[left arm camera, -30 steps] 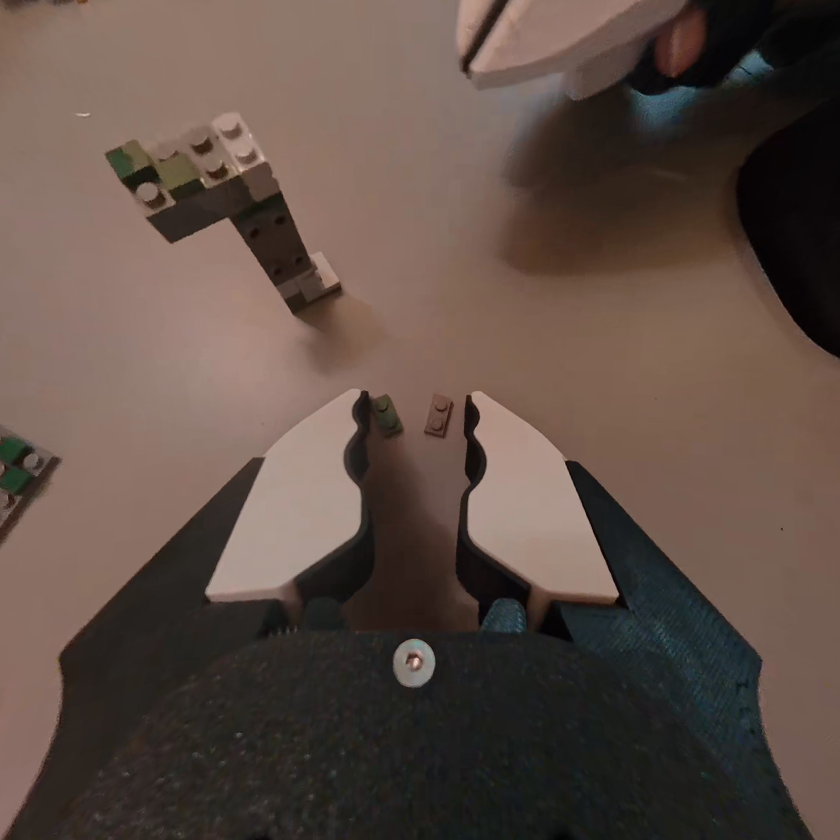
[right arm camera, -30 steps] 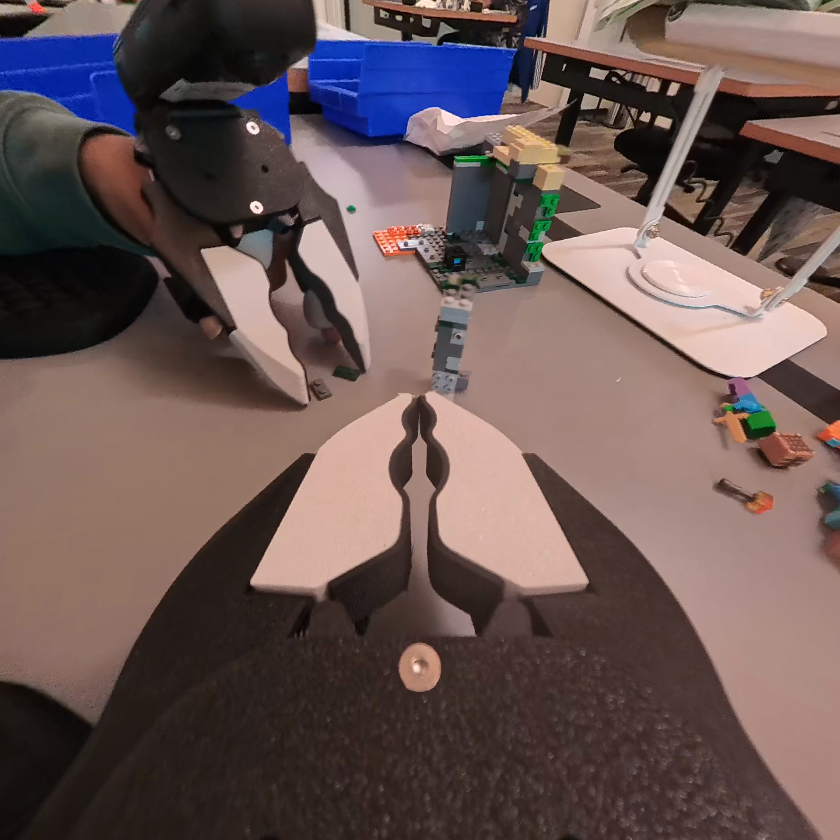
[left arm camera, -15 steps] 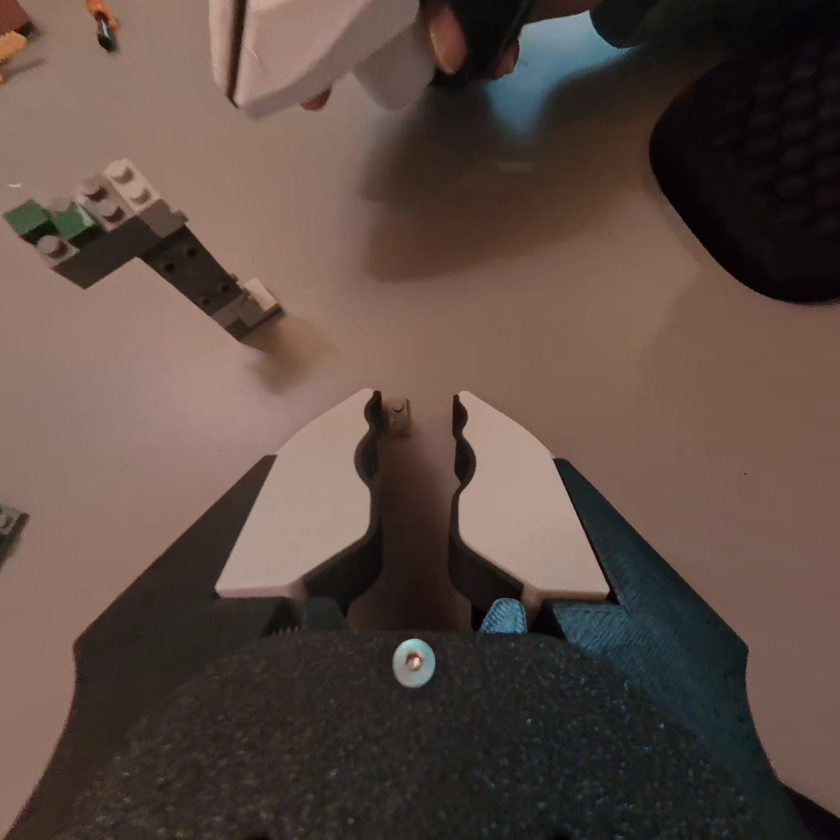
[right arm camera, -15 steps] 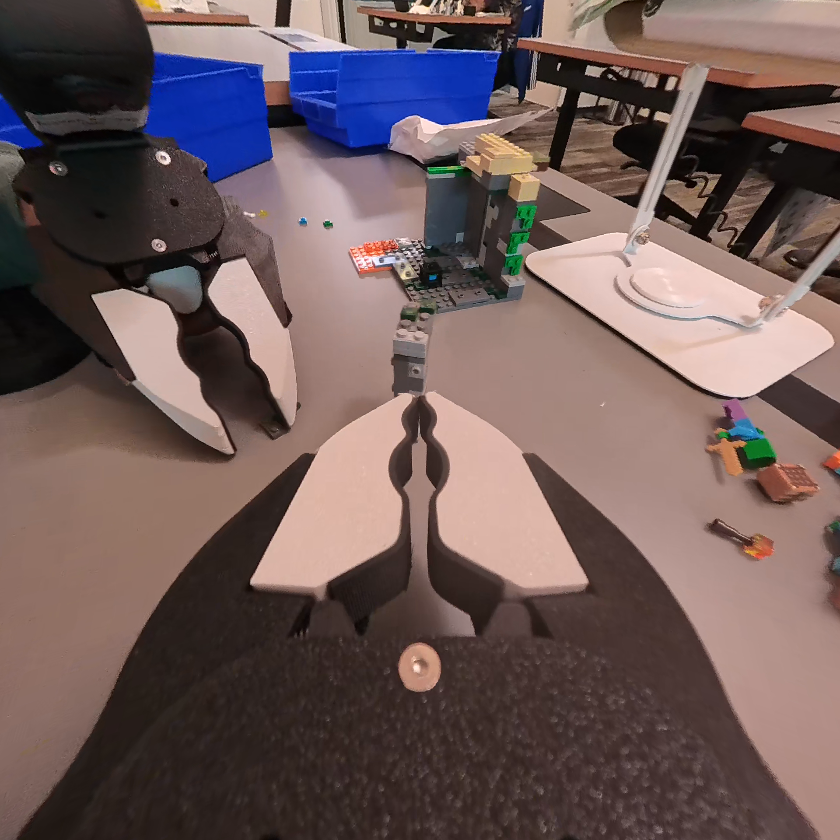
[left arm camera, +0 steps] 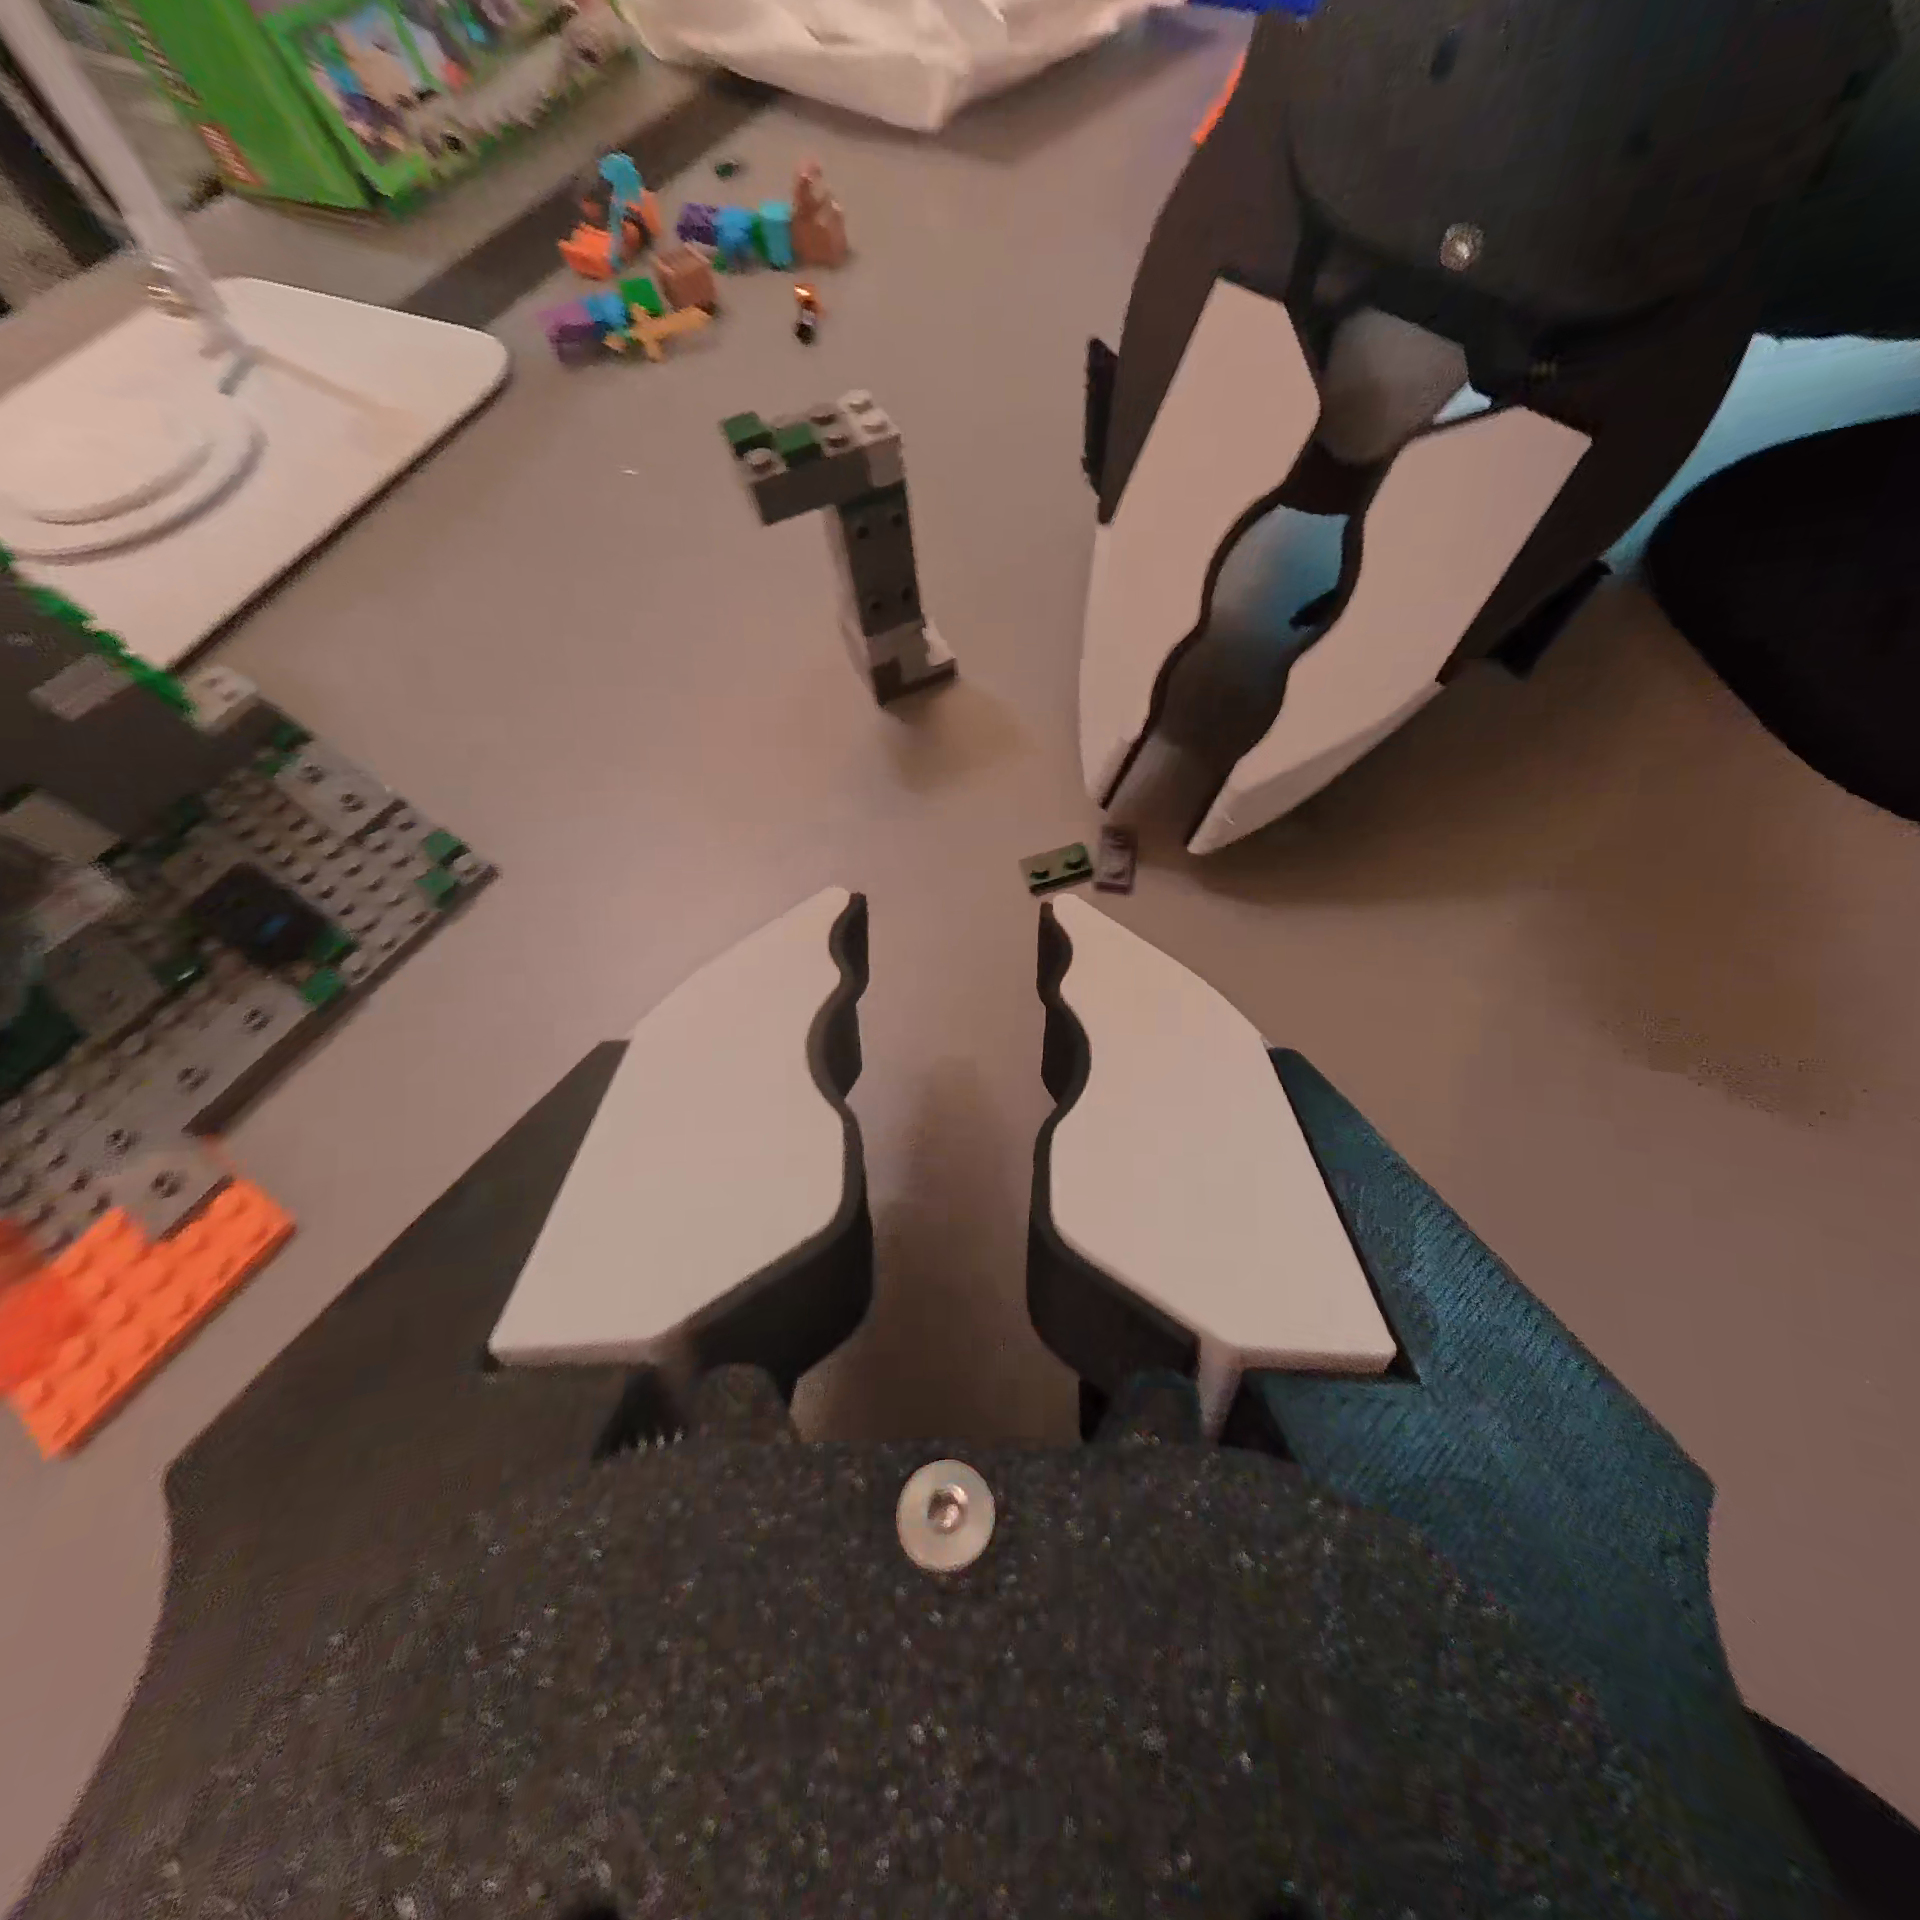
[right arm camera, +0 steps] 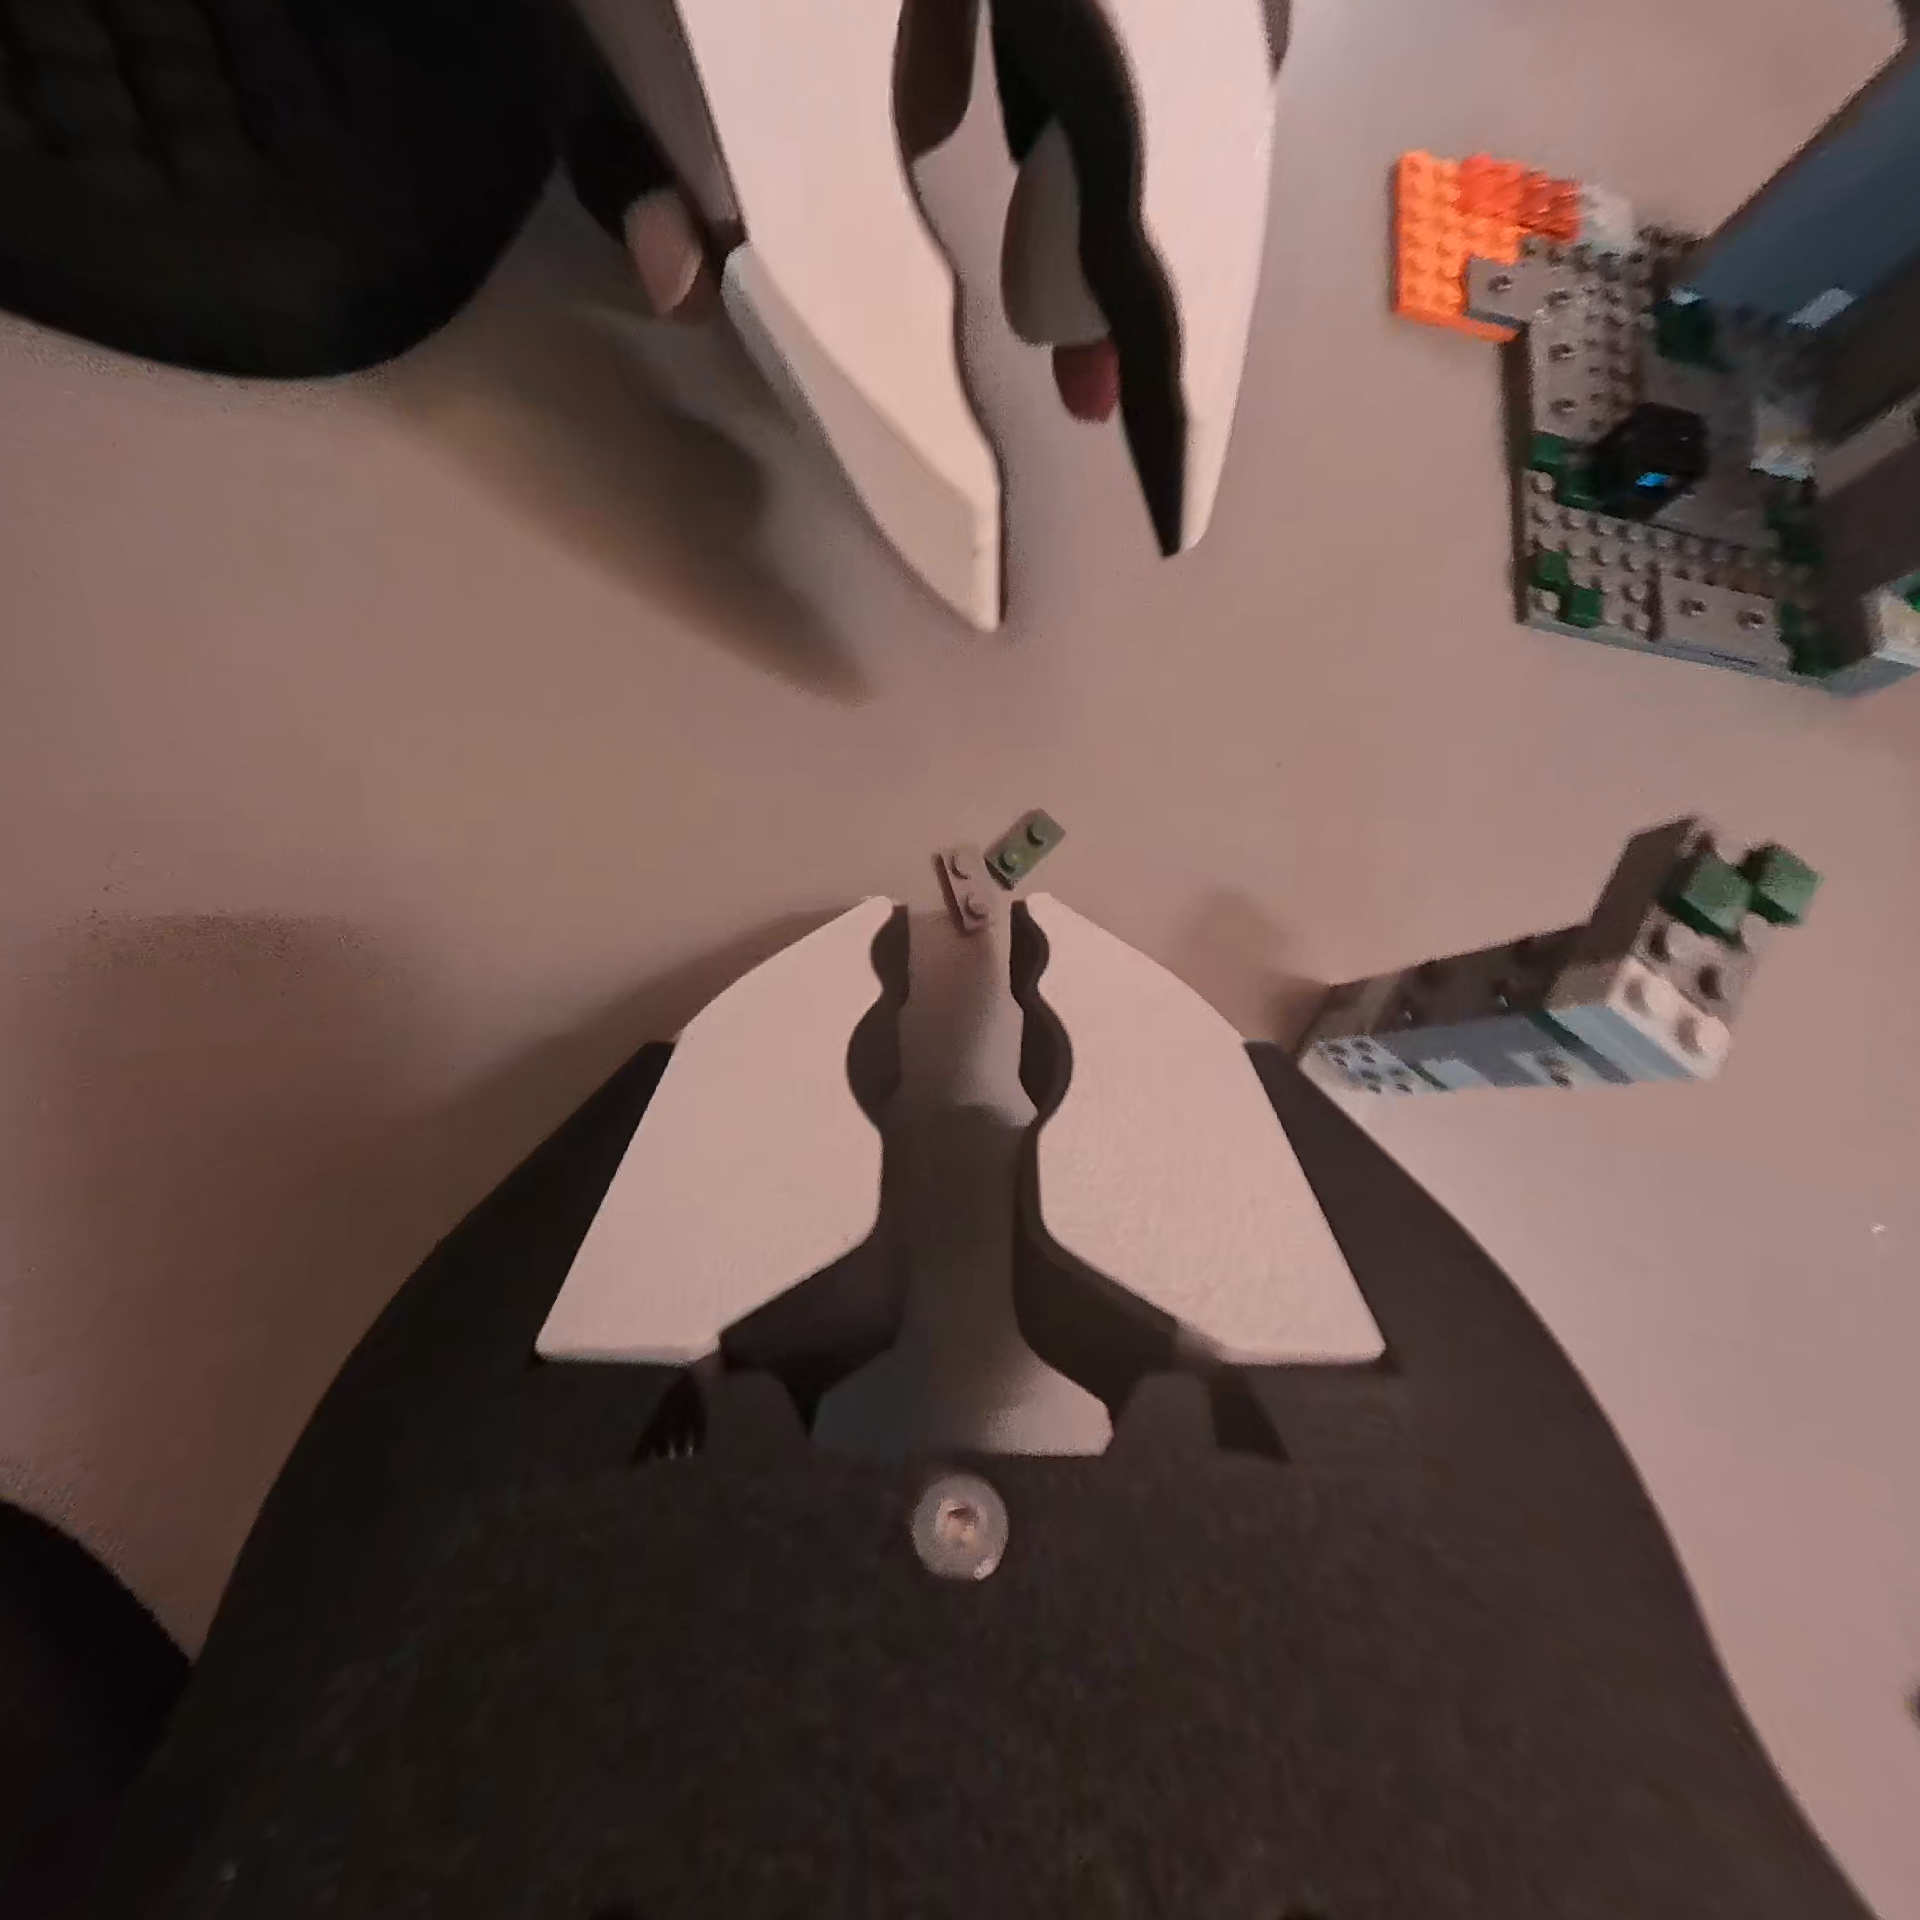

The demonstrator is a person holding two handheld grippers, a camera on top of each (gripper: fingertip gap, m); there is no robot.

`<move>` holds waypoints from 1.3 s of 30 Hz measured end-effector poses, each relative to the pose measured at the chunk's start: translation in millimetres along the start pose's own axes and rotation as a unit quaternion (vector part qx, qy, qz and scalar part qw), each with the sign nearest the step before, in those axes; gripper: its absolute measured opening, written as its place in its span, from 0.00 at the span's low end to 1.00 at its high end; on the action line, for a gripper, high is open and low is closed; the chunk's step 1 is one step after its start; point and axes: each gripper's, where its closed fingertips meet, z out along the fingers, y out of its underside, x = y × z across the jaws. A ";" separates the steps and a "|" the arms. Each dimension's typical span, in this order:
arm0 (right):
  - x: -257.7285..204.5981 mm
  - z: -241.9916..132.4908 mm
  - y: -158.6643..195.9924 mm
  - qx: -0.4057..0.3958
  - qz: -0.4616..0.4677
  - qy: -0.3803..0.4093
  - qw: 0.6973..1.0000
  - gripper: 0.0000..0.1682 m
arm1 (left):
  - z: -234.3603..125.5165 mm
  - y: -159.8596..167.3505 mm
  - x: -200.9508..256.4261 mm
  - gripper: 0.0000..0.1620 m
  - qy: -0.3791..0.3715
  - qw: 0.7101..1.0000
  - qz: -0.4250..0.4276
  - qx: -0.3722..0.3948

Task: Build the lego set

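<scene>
Left gripper [left arm camera: 948, 909]: jaws apart, nothing between them, tips low over the grey table [left arm camera: 623, 727]. The right wrist view shows it from outside at the far edge [right arm camera: 1081, 582], pointing down, with fingertips of the hand holding it just showing.

Right gripper [right arm camera: 956, 906]: jaws apart, gap narrower than the left's, holding nothing. The left wrist view shows it at far right [left arm camera: 1153, 821], tips near the table just beyond the two plates.

Green plate [left arm camera: 1058, 867]: small and flat on the table, just past the left gripper's right tip. In the right wrist view [right arm camera: 1027, 844] it lies just beyond that gripper's tips.

Grey plate [left arm camera: 1116, 858]: beside the green one, touching or nearly so. In the right wrist view [right arm camera: 964, 885] its near end sits between the right gripper's tips; contact cannot be told.

Tower [left arm camera: 871, 540]: a grey column of bricks with a wider top bearing green bits, standing upright beyond the plates. The right wrist view [right arm camera: 1558, 987] has it to the right, apart from the gripper.

Main build [left arm camera: 208, 914]: grey studded base with green bits and an orange plate [left arm camera: 114, 1299] at its near corner, on the left. Seen also at far right of the right wrist view [right arm camera: 1662, 499].

Left wrist view only: loose coloured pieces [left arm camera: 686, 260] far off, a green box [left arm camera: 312, 104], a white stand base [left arm camera: 208, 416], a white bag [left arm camera: 883, 52].
</scene>
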 end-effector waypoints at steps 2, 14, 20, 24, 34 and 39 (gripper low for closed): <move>0.2 4.6 -0.4 -0.016 -0.003 -0.009 1.000 0.11 | -7.3 0.3 -5.8 0.18 -0.012 1.000 -0.012 0.019; -20.9 19.5 -16.5 -0.040 -0.009 -0.045 0.998 0.04 | -11.8 -0.5 -3.4 0.17 -0.014 0.999 -0.022 0.039; -25.8 21.1 -29.5 -0.021 0.004 -0.032 0.999 0.09 | -10.0 1.2 -0.8 0.17 -0.012 0.999 -0.019 0.035; 4.2 6.5 -22.8 -0.013 0.073 0.030 0.997 0.11 | -9.3 1.7 0.2 0.17 -0.011 0.999 -0.016 0.033; 15.6 19.6 -5.9 -0.061 0.114 0.048 0.990 0.08 | -7.5 3.2 3.4 0.16 -0.007 1.000 -0.007 0.027; 9.5 15.5 -3.2 -0.078 0.009 0.018 0.997 0.04 | -6.5 4.5 4.9 0.16 -0.003 1.000 -0.003 0.022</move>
